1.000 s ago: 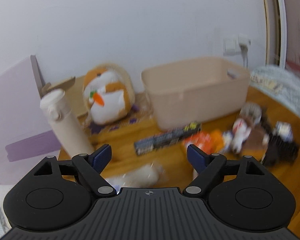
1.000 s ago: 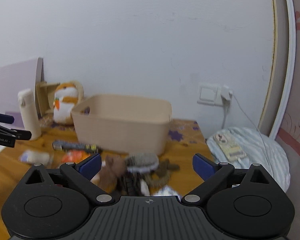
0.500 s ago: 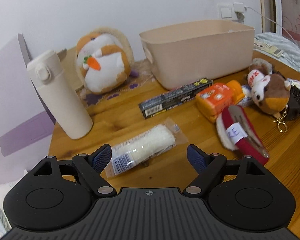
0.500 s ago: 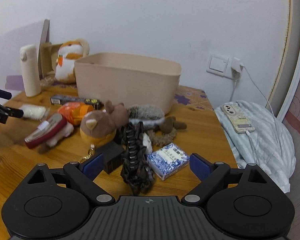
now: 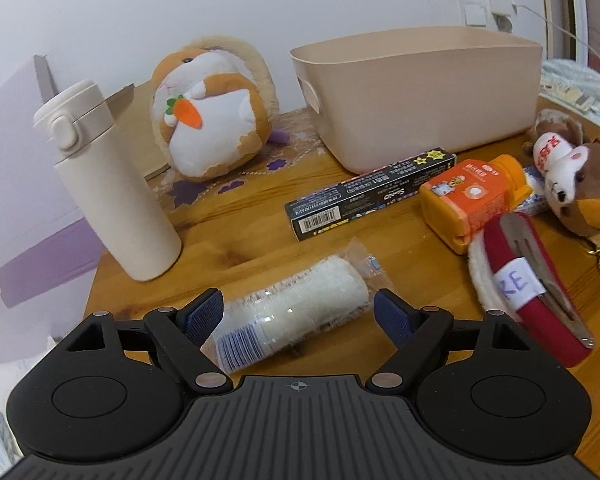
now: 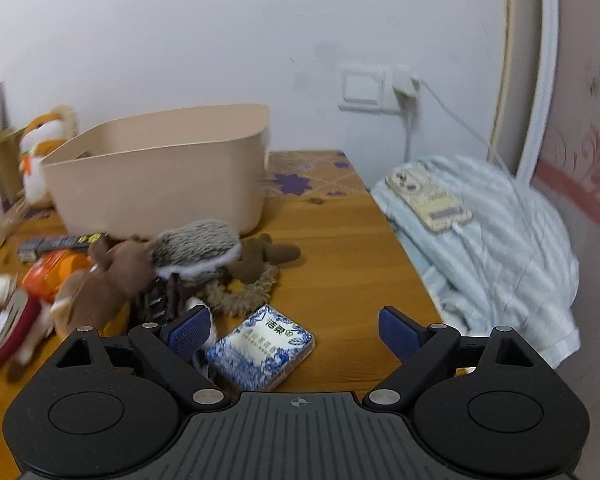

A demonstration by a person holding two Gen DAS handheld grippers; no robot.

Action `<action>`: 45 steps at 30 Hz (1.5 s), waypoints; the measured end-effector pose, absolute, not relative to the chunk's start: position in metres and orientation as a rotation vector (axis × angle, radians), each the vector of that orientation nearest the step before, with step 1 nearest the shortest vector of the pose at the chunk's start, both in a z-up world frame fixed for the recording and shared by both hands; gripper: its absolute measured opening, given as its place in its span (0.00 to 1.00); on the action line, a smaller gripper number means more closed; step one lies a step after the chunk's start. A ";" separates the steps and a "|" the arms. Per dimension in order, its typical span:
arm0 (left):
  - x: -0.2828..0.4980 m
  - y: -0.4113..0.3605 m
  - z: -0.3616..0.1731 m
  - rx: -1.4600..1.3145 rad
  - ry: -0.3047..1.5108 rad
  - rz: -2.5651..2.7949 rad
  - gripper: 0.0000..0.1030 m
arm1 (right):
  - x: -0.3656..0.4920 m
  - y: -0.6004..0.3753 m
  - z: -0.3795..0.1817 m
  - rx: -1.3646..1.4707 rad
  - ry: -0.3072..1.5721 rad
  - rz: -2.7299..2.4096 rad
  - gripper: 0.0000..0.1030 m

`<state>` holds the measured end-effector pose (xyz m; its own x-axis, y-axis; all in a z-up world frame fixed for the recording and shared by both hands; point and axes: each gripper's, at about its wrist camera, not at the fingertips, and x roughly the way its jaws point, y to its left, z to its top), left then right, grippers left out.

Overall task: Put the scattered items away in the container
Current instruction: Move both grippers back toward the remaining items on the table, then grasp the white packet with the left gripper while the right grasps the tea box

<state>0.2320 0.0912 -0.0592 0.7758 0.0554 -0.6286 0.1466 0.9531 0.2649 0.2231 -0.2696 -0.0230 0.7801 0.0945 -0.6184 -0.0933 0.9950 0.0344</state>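
Observation:
The beige tub (image 5: 420, 92) stands at the back of the wooden table; its wall (image 6: 160, 184) also shows in the right wrist view. My left gripper (image 5: 298, 318) is open low over the table, with a white wrapped roll (image 5: 300, 312) lying between its fingers, untouched by the pads. Beyond it lie a long black box (image 5: 372, 192), an orange bottle (image 5: 472, 200), a red and white slipper-like item (image 5: 528, 280) and a plush keychain (image 5: 572, 184). My right gripper (image 6: 294, 330) is open around a blue-patterned tissue pack (image 6: 260, 348), beside a grey hedgehog plush (image 6: 196, 244) and a brown plush (image 6: 104, 280).
A cream flask (image 5: 112, 184) stands upright at the left and a hamster plush (image 5: 212, 112) sits behind it. Off the table's right edge, a phone (image 6: 428, 196) on a cable lies on a blue blanket (image 6: 500, 248). A wall socket (image 6: 380, 88) is above.
Both grippers sank toward the table. The white roll came between the left fingers. The right view swung right and the tissue pack now lies between its fingers.

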 end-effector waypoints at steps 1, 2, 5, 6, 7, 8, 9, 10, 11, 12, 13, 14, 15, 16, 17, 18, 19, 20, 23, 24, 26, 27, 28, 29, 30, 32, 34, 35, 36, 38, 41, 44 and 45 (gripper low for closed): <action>0.235 0.093 -0.059 0.324 0.684 -0.057 0.82 | 0.228 -0.268 -0.025 0.006 0.682 0.091 0.89; 0.236 0.094 -0.058 0.330 0.681 -0.063 0.82 | 0.232 -0.266 -0.027 0.002 0.696 0.080 0.88; 0.242 0.102 -0.054 0.355 0.674 -0.114 0.82 | 0.243 -0.260 -0.036 -0.005 0.739 0.051 0.86; 0.244 0.104 -0.053 0.365 0.675 -0.132 0.82 | 0.246 -0.259 -0.039 0.002 0.752 0.043 0.85; 0.247 0.107 -0.053 0.387 0.680 -0.160 0.82 | 0.250 -0.259 -0.042 0.012 0.762 0.033 0.84; 0.249 0.108 -0.054 0.403 0.683 -0.177 0.82 | 0.253 -0.259 -0.045 0.028 0.771 0.021 0.84; 0.251 0.110 -0.055 0.422 0.687 -0.198 0.82 | 0.256 -0.259 -0.048 0.047 0.781 0.010 0.84; 0.253 0.111 -0.057 0.442 0.693 -0.227 0.82 | 0.259 -0.259 -0.050 0.068 0.791 0.005 0.84; 0.255 0.113 -0.059 0.456 0.696 -0.262 0.82 | 0.261 -0.258 -0.052 0.090 0.804 0.000 0.83; 0.259 0.115 -0.062 0.472 0.705 -0.304 0.82 | 0.264 -0.255 -0.054 0.100 0.814 -0.008 0.82; 0.260 0.115 -0.064 0.482 0.712 -0.327 0.82 | 0.266 -0.252 -0.056 0.102 0.825 -0.021 0.82; 0.262 0.116 -0.066 0.486 0.712 -0.348 0.83 | 0.267 -0.248 -0.059 0.096 0.834 -0.036 0.81; 0.263 0.119 -0.067 0.484 0.702 -0.377 0.84 | 0.267 -0.244 -0.061 0.083 0.841 -0.051 0.81; 0.267 0.122 -0.068 0.475 0.699 -0.418 0.84 | 0.267 -0.240 -0.063 0.070 0.848 -0.069 0.80; 0.269 0.125 -0.068 0.465 0.702 -0.436 0.85 | 0.267 -0.237 -0.066 0.065 0.854 -0.084 0.80; 0.273 0.128 -0.068 0.452 0.710 -0.457 0.85 | 0.266 -0.234 -0.067 0.065 0.860 -0.098 0.80; 0.276 0.132 -0.069 0.431 0.722 -0.475 0.85 | 0.265 -0.232 -0.068 0.061 0.861 -0.110 0.80; 0.277 0.135 -0.069 0.415 0.729 -0.481 0.85 | 0.264 -0.231 -0.068 0.057 0.864 -0.122 0.79; 0.278 0.146 -0.073 0.339 0.739 -0.513 0.85 | 0.261 -0.229 -0.066 0.055 0.872 -0.132 0.75; 0.277 0.149 -0.074 0.312 0.743 -0.517 0.85 | 0.260 -0.229 -0.066 0.052 0.871 -0.136 0.75; 0.276 0.156 -0.076 0.233 0.768 -0.515 0.84 | 0.256 -0.228 -0.066 0.051 0.866 -0.144 0.72; 0.274 0.157 -0.077 0.215 0.767 -0.511 0.84 | 0.253 -0.228 -0.066 0.051 0.862 -0.143 0.69; 0.270 0.157 -0.077 0.219 0.755 -0.509 0.82 | 0.250 -0.227 -0.066 0.050 0.859 -0.143 0.67; 0.268 0.157 -0.076 0.215 0.752 -0.508 0.79 | 0.247 -0.226 -0.066 0.050 0.855 -0.143 0.62; 0.266 0.157 -0.075 0.209 0.750 -0.504 0.77 | 0.245 -0.225 -0.065 0.052 0.852 -0.139 0.56; 0.260 0.156 -0.074 0.197 0.733 -0.494 0.60 | 0.241 -0.224 -0.064 0.049 0.847 -0.126 0.47; 0.257 0.156 -0.073 0.177 0.723 -0.468 0.50 | 0.240 -0.221 -0.064 0.035 0.846 -0.119 0.45; 0.256 0.156 -0.073 0.167 0.722 -0.450 0.45 | 0.240 -0.221 -0.064 0.031 0.845 -0.114 0.43; 0.254 0.154 -0.072 0.159 0.723 -0.434 0.42 | 0.239 -0.221 -0.064 0.030 0.844 -0.105 0.42; 0.251 0.152 -0.071 0.150 0.730 -0.419 0.35 | 0.238 -0.224 -0.064 0.043 0.842 -0.089 0.42; 0.244 0.147 -0.070 0.140 0.734 -0.402 0.33 | 0.234 -0.227 -0.065 0.052 0.830 -0.074 0.41; 0.236 0.145 -0.071 0.112 0.721 -0.375 0.32 | 0.232 -0.230 -0.065 0.054 0.821 -0.061 0.41; 0.235 0.145 -0.071 0.095 0.719 -0.365 0.32 | 0.231 -0.231 -0.065 0.059 0.820 -0.054 0.41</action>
